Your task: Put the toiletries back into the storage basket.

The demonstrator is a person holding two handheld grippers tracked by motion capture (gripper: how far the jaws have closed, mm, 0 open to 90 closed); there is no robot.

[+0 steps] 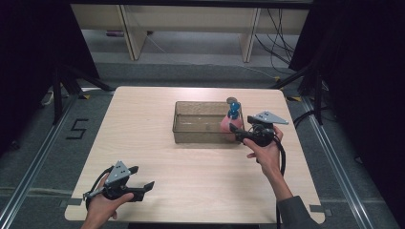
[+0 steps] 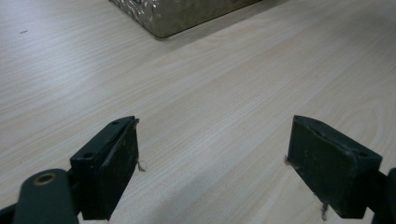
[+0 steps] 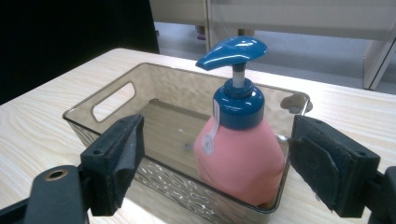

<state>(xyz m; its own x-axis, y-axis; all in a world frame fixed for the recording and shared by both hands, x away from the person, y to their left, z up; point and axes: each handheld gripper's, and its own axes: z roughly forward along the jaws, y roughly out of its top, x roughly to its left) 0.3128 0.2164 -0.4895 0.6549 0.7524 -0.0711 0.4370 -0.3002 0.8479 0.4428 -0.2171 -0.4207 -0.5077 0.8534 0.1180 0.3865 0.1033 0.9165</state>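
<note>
A pink pump bottle [image 1: 225, 123] with a blue pump head [image 1: 233, 110] stands upright at the right end of a clear brownish bin [image 1: 191, 135] in the middle of the table. My right gripper [image 1: 240, 125] is just outside that end of the bin, jaws pointing at the bottle. In the right gripper view the pink bottle [image 3: 238, 158] stands inside the bin [image 3: 173, 184] between the two pads, with a gap at the left pad; the right gripper [image 3: 219, 163] is open. My left gripper [image 1: 142, 177] rests near the table's front left, open over bare wood [image 2: 212, 158].
The bin has handle cut-outs [image 3: 112, 100] in its end walls, and its corner [image 2: 177, 16] lies ahead of the left gripper. Light wooden table [image 1: 143, 129]. Beyond the far edge are shelf legs [image 1: 131, 33] and floor cables [image 1: 279, 43]. Dark curtains hang on both sides.
</note>
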